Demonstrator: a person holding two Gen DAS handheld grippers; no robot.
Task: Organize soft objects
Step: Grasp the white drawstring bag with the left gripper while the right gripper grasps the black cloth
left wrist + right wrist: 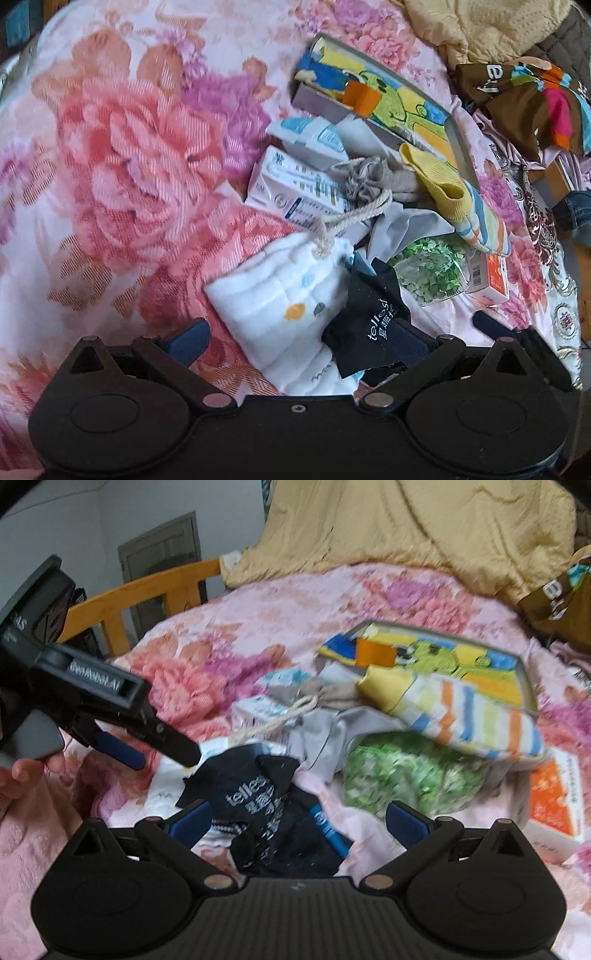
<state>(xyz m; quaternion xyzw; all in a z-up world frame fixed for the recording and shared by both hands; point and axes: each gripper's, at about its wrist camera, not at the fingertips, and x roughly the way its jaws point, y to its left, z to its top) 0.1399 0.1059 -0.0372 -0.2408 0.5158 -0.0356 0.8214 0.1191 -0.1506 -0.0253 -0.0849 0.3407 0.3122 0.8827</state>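
Observation:
A black cloth with white lettering (369,325) (266,812) lies crumpled on the floral bedspread. In the right wrist view it sits between the spread fingers of my right gripper (299,816), which is open. My left gripper (303,332) (168,762) is open too, straddling a white drawstring pouch (280,295), and the black cloth drapes over its right finger. Behind lie a striped sock with a yellow cuff (469,206) (472,716), a beige knit pouch (369,181) and a grey cloth (402,225).
A grey tin tray (458,136) holds a bright cartoon cloth. White cartons (295,184), a green leaf-print bag (406,771) and an orange box (554,801) sit in the pile. A beige quilt (406,528) and brown bag (528,99) lie behind, and the wooden bed frame (147,587) is far left.

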